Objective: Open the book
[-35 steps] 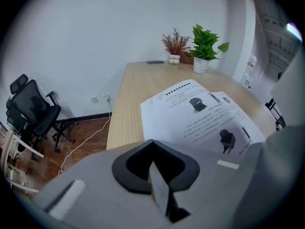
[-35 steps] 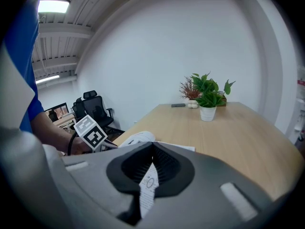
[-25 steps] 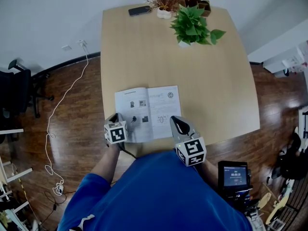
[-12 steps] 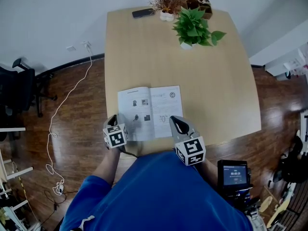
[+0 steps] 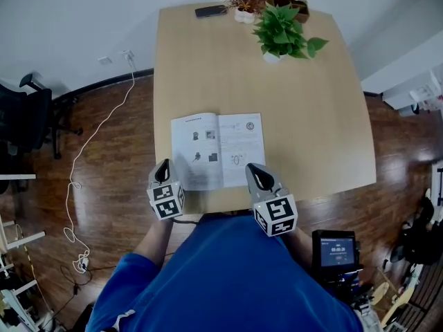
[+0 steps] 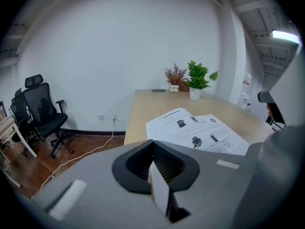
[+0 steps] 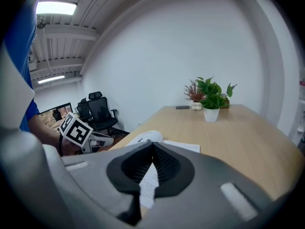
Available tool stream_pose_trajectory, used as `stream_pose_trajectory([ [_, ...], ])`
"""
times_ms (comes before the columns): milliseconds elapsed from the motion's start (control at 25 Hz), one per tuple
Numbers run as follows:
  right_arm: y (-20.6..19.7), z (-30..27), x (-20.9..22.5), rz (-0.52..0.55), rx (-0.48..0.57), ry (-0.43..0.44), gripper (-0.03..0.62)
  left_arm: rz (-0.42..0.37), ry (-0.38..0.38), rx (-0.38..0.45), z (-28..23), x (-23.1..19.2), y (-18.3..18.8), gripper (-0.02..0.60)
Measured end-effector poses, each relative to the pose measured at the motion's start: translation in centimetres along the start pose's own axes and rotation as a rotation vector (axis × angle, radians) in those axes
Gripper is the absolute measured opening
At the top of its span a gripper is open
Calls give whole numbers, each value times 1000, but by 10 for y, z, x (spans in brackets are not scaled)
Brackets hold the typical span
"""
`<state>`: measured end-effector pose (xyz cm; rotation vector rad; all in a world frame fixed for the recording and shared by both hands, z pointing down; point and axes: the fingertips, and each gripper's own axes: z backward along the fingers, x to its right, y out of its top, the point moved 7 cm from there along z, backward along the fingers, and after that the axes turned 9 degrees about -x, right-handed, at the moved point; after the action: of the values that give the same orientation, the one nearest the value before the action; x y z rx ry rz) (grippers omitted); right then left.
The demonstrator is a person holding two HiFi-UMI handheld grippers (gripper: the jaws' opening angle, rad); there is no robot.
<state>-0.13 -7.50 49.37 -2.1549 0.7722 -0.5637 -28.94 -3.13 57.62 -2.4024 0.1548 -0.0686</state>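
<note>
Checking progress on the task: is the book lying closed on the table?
No, the book lies open on the table, with two printed pages facing up in the head view.

Your blue shirt (image 5: 228, 275) covers the near edge of the light wooden counter (image 5: 311, 116) in the head view. The print on the open white paper booklet (image 5: 221, 147) is too small to read there. In the left gripper view, the grey body of the left hand-held gripper (image 6: 153, 147) hides the booklet's near edge. In the right gripper view, the right hand-held gripper (image 7: 152, 149) blocks most of the pages. The flat dark object (image 5: 211, 10) at the counter's far edge is too small to name. The black office chair (image 5: 28, 113) is cut off by the left edge of the head view.
</note>
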Motion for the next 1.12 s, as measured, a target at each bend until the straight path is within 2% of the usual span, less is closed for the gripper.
stream_pose_trajectory([
  [240, -8, 15, -4, 27, 34, 13, 3, -45, -32, 125, 40, 34, 5, 8],
  [520, -22, 52, 1, 39, 86, 26, 3, -149, -69, 258, 92, 92, 9, 8],
  [920, -62, 124, 3, 44, 153, 42, 3, -160, -103, 298, 160, 163, -31, 8],
  [1120, -84, 154, -6, 55, 172, 91, 3, -161, -104, 304, 195, 191, -56, 8],
])
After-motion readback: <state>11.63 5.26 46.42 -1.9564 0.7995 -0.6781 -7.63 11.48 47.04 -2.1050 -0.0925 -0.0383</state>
